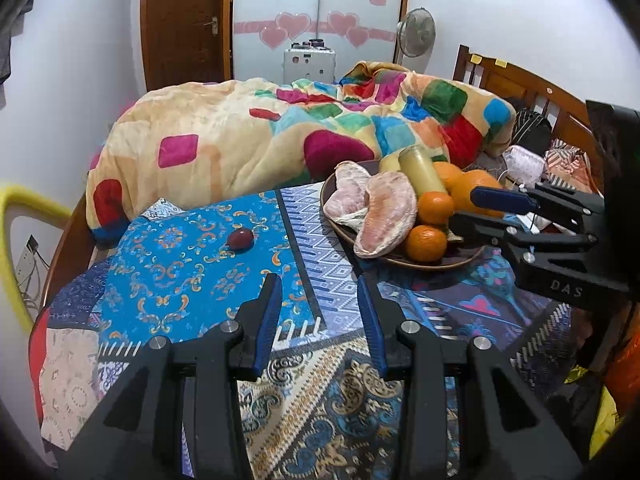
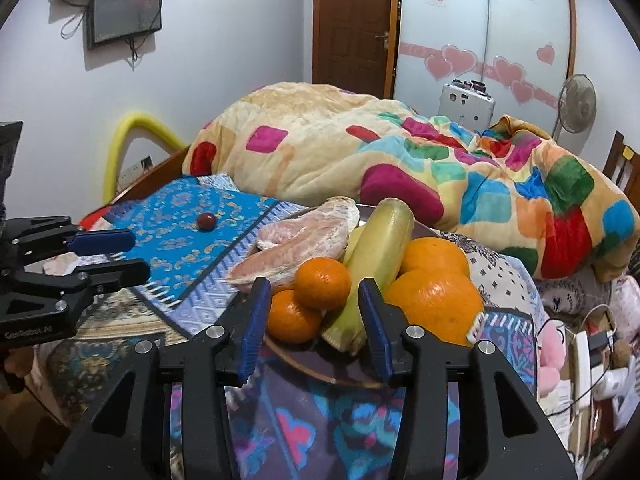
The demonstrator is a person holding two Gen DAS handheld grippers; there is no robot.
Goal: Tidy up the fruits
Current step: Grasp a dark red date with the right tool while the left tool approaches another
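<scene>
Plum point(image 1: 240, 239) on cloth ahead of parted left fingers point(image 1: 269, 312), untouched

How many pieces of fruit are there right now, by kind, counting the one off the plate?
Small oranges: 2
Large oranges: 2
Peeled pomelo segments: 2
Yellow-green bananas: 2
Small red fruit, alone on the blue cloth: 1
Total: 9, with 8 on the plate.
</scene>
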